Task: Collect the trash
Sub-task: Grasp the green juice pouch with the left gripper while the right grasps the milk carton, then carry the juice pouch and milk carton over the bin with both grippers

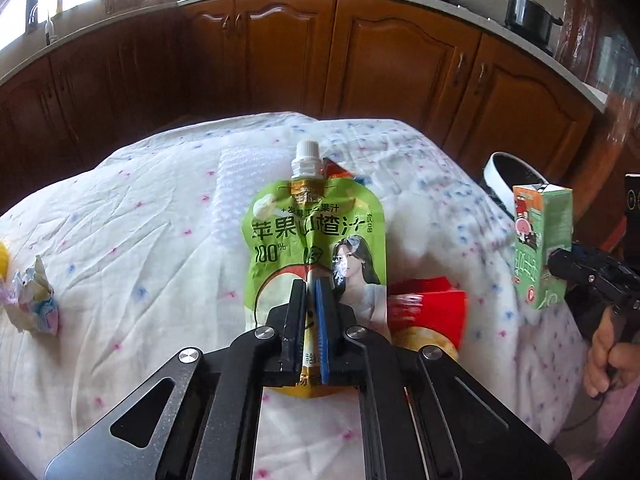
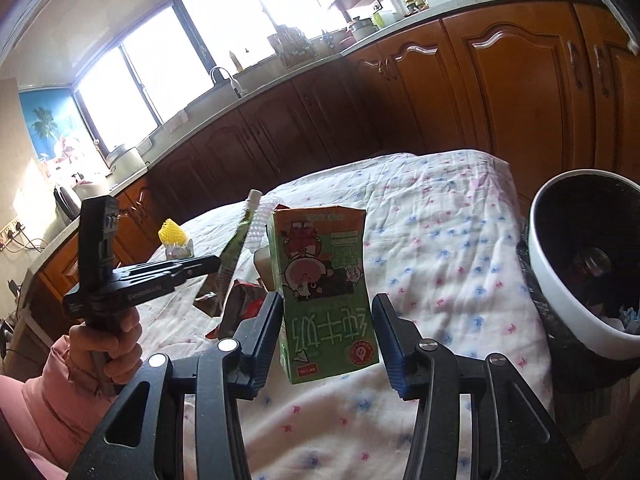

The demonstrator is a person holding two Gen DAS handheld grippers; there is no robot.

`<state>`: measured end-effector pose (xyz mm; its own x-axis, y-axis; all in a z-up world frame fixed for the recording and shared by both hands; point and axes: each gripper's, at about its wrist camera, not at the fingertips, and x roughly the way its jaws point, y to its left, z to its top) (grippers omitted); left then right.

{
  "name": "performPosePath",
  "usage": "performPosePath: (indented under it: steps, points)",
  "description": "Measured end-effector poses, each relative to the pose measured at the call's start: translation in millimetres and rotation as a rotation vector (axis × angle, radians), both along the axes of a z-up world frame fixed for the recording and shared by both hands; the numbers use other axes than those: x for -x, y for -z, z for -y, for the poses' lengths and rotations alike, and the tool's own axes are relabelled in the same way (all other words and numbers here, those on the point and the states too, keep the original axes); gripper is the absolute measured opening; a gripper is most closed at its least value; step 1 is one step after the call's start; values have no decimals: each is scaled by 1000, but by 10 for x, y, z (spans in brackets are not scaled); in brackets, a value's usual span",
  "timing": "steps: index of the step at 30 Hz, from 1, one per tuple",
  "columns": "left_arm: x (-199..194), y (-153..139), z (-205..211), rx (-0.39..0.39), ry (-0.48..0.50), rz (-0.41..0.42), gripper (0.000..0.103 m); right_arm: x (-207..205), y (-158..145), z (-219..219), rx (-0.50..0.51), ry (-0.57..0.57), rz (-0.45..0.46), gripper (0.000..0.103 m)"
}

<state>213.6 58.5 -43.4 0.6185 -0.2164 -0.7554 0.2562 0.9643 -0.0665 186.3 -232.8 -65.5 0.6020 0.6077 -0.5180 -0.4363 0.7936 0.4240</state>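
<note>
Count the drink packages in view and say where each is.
2. The green juice pouch is pinched in the left gripper. The milk carton is between the right gripper fingers. The bin may hide more.

The left gripper (image 1: pixel 310 286) reaches straight ahead toward twelve o'clock, its two fingers pressed almost together and pinching the lower part of a juice pouch (image 1: pixel 316 232), which stands upright between them. Seen from the right side, the left hand (image 2: pixel 112 344) sits at about eight o'clock, fist wrapped around the handle, with a pink sleeve (image 2: pixel 52 400) covering the wrist. The right gripper (image 2: pixel 327 300) also points forward, level with its partner. Its jaws are spread wide; a carton (image 2: pixel 324 280) stands in the gap, close against the left finger and clear of the right one. The right hand (image 1: pixel 604 356), at four o'clock, curls around its grip.
</note>
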Motion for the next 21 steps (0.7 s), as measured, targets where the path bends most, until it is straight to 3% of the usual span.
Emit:
performPosePath:
  steps: [6, 11, 21]
  points:
    - [178, -289, 92, 73, -33, 69, 4, 76, -16, 230, -18, 50, 6, 47]
    - [292, -503, 358, 125, 6, 111, 4, 123, -41, 483, -21, 108, 12, 47]
    - [248, -473, 1241, 154, 137, 77, 4, 203, -42, 1071, -23, 229, 2, 46]
